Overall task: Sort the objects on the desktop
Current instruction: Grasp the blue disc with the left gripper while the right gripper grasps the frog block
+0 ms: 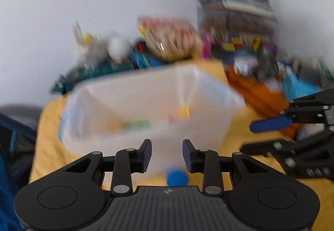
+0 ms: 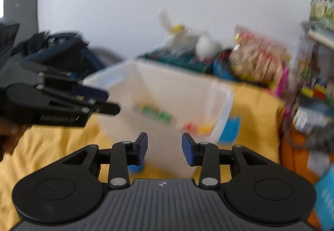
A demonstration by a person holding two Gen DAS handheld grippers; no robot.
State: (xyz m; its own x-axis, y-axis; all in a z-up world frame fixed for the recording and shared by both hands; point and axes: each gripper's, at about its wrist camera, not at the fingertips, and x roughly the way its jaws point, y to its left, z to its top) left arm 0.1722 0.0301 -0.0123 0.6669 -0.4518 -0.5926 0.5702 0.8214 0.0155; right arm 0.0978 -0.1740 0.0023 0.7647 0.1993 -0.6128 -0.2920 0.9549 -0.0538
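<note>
A clear plastic bin [image 1: 125, 95] [image 2: 167, 84] stands on a yellow cloth [image 1: 52, 137] [image 2: 256, 116]. Green, yellow and red blocks [image 1: 135, 125] [image 2: 158, 114] lie blurred on its bottom. My left gripper [image 1: 167, 154] hovers just in front of the bin's near wall, open, with nothing between its pads. My right gripper [image 2: 165, 149] is also open and empty, at the bin's near corner. Each gripper shows in the other's view: the right gripper [image 1: 248, 137] beside the bin on the right, the left gripper [image 2: 112, 101] on the left. A small blue round object [image 1: 177, 177] [image 2: 135, 168] lies on the cloth below the fingers.
Behind the bin is clutter against a white wall: a snack bag [image 1: 173, 40] [image 2: 258, 57], a white plush toy [image 1: 117, 47], stacked boxes [image 1: 235, 11] and an orange item [image 1: 256, 93]. A dark blue bag [image 2: 62, 47] sits at the far left.
</note>
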